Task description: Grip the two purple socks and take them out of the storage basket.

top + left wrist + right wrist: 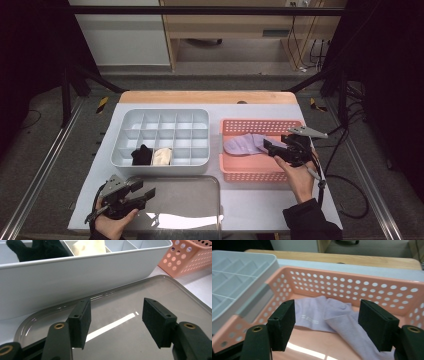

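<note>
Purple sock [245, 145] lies in the pink basket [250, 172] | left gripper [145, 196] wide, holding nothing, over the shiny metal tray [200, 200] | right gripper [270, 147] wide, holding nothing, just over the sock

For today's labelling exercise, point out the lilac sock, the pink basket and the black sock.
lilac sock [317, 312], right gripper view, on its flat middle.
pink basket [250, 174], high view, on its near wall.
black sock [142, 155], high view, on its bunched middle in the organiser's front row.
</note>
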Demonstrator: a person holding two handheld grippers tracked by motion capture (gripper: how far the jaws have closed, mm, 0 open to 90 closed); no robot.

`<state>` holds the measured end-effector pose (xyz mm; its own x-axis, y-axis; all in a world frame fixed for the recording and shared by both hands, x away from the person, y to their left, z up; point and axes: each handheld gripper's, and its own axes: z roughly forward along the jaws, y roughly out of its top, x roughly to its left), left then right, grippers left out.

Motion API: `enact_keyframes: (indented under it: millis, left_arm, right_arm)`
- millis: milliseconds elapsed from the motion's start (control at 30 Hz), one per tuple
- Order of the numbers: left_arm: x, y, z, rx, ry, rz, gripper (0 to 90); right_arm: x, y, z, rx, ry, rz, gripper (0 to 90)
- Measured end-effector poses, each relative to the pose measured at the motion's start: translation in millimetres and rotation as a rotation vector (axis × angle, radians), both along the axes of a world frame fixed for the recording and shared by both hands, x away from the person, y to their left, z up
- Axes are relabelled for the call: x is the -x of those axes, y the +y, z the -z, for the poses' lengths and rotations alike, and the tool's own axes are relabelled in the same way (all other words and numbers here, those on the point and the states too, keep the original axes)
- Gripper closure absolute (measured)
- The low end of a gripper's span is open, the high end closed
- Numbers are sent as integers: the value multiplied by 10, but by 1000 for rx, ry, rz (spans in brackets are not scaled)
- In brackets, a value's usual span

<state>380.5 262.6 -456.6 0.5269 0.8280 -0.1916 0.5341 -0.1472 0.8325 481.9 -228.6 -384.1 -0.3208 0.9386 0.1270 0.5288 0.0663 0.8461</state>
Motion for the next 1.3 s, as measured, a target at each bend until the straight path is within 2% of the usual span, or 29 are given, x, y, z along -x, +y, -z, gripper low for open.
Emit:
enact_keyframes:
  millis: [300,367,667,767,800,900,1033,1300]
  left_arm:
    - [4,17,-5,9,0,0,392]
    - [4,15,-4,11,2,0,394]
    - [-5,10,10,6,12,-3,397]
    - [-9,11,14,6,15,-4,397]
    - [-11,9,18,5,21,-4,397]
    - [-17,7,25,5,23,-3,398]
    - [-14,10,24,6,22,-4,398]
    - [-23,6,35,5,30,-1,399]
  right_arm:
    - [-166,29,10,20,19,18,313]
    - [-235,31,41,9,27,20,314]
    - [-455,7,186,29,71,45,328]
    - [-489,-12,199,21,81,54,330]
    - [-525,-19,208,37,97,53,332]
    - [-562,9,187,62,96,41,335]
    - [-621,48,185,71,94,32,338]
    - [-716,85,300,87,138,40,340]
